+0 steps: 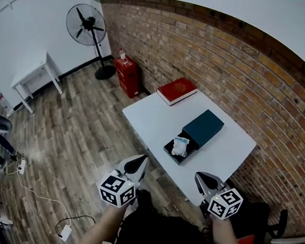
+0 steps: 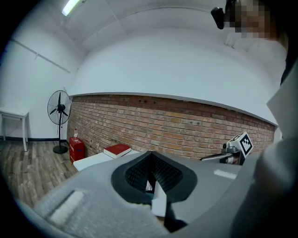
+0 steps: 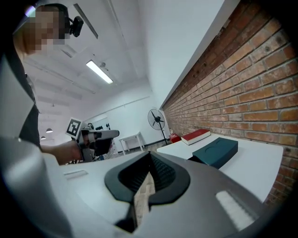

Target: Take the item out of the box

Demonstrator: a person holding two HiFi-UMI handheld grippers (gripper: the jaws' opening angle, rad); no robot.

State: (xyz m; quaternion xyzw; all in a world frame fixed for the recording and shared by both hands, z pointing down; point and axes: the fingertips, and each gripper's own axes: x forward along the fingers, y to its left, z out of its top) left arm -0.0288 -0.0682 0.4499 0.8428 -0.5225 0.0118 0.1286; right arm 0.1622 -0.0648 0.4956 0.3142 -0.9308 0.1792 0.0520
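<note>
left gripper (image 1: 140,161) and right gripper (image 1: 201,178), jaws clenched empty, hang short of item (image 1: 180,146) in box (image 1: 203,127).

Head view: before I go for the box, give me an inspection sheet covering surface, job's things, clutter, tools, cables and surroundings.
Surface: white table, set against the brick wall.
Job's things: dark teal box mid-table, its black tray slid out toward the person; a pale item lies in the tray.
Clutter: red book at the table's far corner, apart from the box.
Tools: left tool and right tool both shut, nothing between the jaws, near the table's front edge, short of the box.
Cables: white adapter on a cable across the floor; none seen on the table.
Surroundings: standing fan, red crates, white side table.
</note>
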